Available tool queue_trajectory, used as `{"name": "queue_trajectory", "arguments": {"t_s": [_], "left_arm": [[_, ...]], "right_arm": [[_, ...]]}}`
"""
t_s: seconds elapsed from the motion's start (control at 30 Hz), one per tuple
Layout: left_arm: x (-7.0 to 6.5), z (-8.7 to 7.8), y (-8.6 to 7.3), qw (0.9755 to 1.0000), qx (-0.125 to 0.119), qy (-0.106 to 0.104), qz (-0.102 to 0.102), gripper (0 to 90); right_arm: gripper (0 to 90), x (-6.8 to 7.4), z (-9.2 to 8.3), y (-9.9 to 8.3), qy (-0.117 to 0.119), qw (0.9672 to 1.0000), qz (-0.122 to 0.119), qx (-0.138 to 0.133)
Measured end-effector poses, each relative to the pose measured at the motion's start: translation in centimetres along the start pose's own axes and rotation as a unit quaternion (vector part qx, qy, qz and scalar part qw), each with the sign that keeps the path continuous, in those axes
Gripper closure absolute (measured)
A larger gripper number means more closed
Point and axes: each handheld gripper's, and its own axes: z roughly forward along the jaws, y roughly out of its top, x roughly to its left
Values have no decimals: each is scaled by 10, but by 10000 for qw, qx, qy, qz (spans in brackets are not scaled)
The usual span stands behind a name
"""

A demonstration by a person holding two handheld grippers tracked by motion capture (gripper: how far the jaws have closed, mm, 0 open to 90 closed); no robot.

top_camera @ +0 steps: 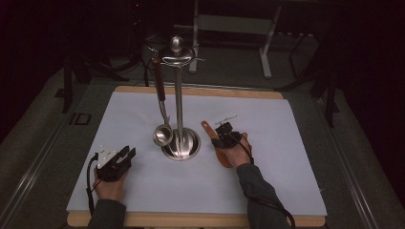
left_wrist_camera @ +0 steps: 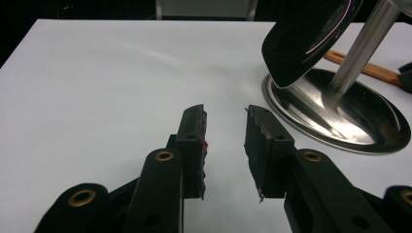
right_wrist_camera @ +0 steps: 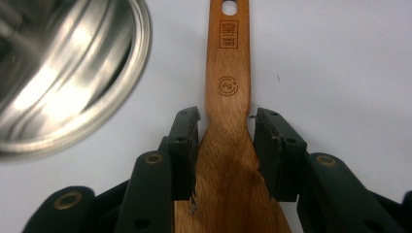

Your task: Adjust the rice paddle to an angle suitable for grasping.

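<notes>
A wooden spatula (right_wrist_camera: pixel 228 82) lies flat on the white mat (top_camera: pixel 143 191), handle pointing away, just right of a steel utensil stand (top_camera: pixel 179 95). My right gripper (right_wrist_camera: pixel 226 141) is shut on the spatula where the handle widens into the blade, a pad against each edge. In the high view that right gripper (top_camera: pixel 220 136) sits over the spatula (top_camera: pixel 209 130) beside the stand's round base (top_camera: pixel 181 145). A steel ladle (top_camera: pixel 162 135) with a dark handle hangs from the stand. My left gripper (left_wrist_camera: pixel 226 141) rests open on the mat, left of the base, with nothing between its pads.
The ladle bowl (left_wrist_camera: pixel 301 39) hangs close above the base (left_wrist_camera: pixel 340 121), right of and beyond my left gripper (top_camera: pixel 128 155). The mat covers a wooden tabletop (top_camera: pixel 191 220). Dark floor and metal frame legs (top_camera: pixel 265 47) lie beyond the table's far edge.
</notes>
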Motion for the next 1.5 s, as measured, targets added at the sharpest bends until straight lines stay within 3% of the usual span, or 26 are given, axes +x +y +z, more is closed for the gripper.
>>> {"name": "queue_trajectory", "arguments": {"t_s": [0.3,0.67,1.27,1.5], "left_arm": [[-1,0,0,10000,19,6,35,692],[-1,0,0,10000,22,3,52,692],[-1,0,0,10000,26,9,69,692],[-1,0,0,10000,28,9,68,691]], "right_arm": [[617,-6,-15,-21,87,9999,-62,61],[617,-8,-35,-39,15,9988,-109,480],[631,-27,-65,-76,-7,9975,92,694],[589,-30,-69,-79,-7,9971,72,753]]}}
